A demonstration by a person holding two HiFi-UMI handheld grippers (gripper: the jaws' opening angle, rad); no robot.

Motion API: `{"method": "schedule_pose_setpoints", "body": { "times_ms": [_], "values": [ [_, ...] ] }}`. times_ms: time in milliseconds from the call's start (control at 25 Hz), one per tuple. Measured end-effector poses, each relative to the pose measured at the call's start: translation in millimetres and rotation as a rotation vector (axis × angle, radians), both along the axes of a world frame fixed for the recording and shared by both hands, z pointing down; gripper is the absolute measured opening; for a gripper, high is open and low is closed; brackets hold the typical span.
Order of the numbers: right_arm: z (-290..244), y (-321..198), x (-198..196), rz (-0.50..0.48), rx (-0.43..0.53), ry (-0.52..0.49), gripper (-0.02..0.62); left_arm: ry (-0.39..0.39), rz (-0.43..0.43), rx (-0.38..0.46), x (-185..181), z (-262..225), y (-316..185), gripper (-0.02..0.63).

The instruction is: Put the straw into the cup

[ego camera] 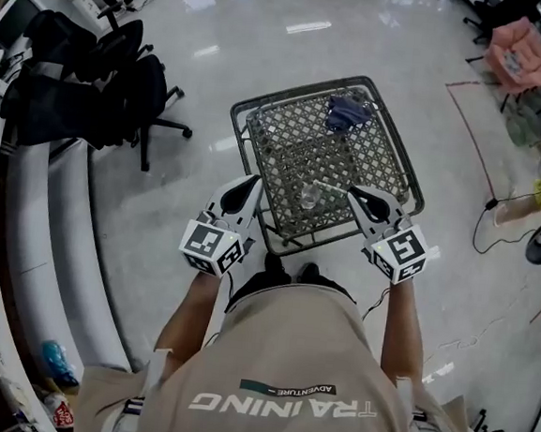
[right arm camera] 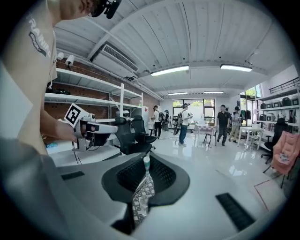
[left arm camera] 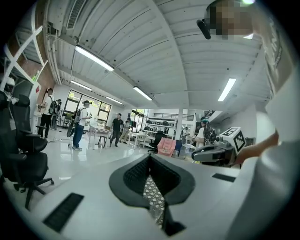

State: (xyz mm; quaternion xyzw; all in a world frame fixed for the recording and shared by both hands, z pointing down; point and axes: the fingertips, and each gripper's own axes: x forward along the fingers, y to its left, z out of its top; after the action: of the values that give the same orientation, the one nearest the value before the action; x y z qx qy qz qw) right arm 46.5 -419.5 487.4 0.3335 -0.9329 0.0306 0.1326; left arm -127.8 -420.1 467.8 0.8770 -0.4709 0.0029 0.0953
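Observation:
A small clear cup (ego camera: 308,199) stands on the metal mesh table (ego camera: 388,160), near its front edge and between my two grippers. My right gripper (ego camera: 359,198) is shut on a white straw (ego camera: 332,188), which sticks out to the left toward the cup, just above and right of it. In the right gripper view the straw's tip (right arm camera: 146,162) pokes up between the closed pads of the right gripper (right arm camera: 145,169). My left gripper (ego camera: 250,186) hangs at the table's left front corner, its jaws together on nothing. The left gripper view shows those pads (left arm camera: 150,161) meeting.
A dark blue cloth (ego camera: 348,112) lies at the table's far side. Black office chairs draped with jackets (ego camera: 122,89) stand to the left beside a curved white bench (ego camera: 24,236). A cable (ego camera: 496,221) runs on the floor at right. People stand far back (right arm camera: 184,123).

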Motion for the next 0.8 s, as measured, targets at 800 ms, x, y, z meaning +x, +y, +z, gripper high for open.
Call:
{"method": "schedule_pose_setpoints", "body": {
  "times_ms": [800],
  "values": [
    [133,-25,-37,-0.155,-0.222,0.319,0.035,0.04,-0.015,-0.029,-3,15,-2,0.017]
  ]
}}
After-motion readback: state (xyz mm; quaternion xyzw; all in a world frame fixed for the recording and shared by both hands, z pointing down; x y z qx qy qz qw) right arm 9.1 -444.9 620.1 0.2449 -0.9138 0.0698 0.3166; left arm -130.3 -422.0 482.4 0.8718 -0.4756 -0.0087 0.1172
